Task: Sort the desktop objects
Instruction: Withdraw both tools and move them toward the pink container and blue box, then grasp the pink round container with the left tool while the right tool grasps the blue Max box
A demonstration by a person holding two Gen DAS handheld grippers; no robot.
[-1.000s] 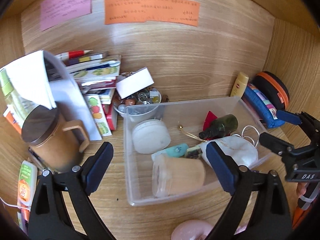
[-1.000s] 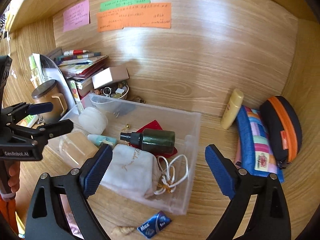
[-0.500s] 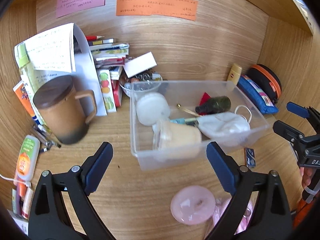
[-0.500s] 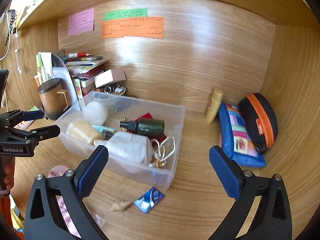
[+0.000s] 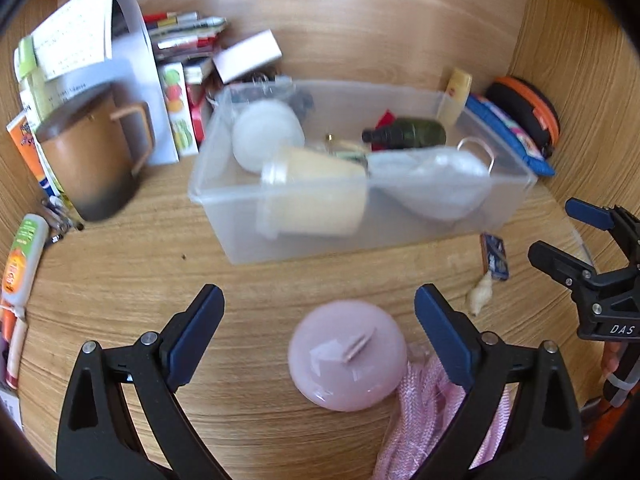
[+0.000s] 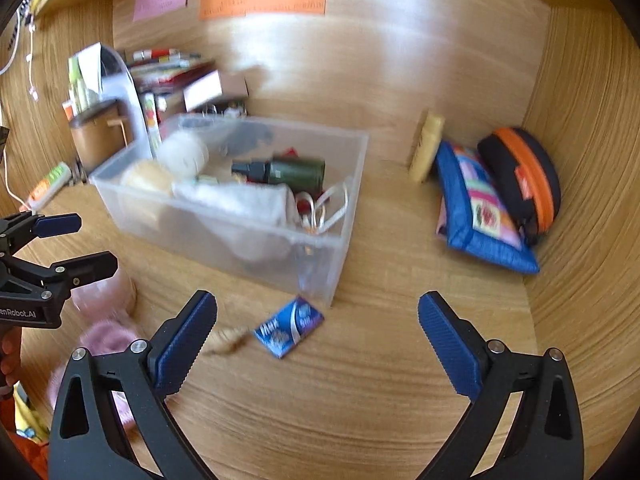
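Nearer now: round glossy pink lid (image 5: 347, 354) between splayed left claw (image 5: 316, 330) pads.

Blue packet (image 6: 289, 327) beside clear bin (image 6: 340, 248)

I hold my left gripper (image 5: 316, 320) with its jaws spread wide and nothing between them, on the near side of the clear bin (image 5: 516, 196). My right gripper (image 6: 318, 332) is likewise wide apart and empty, near the bin's front corner.
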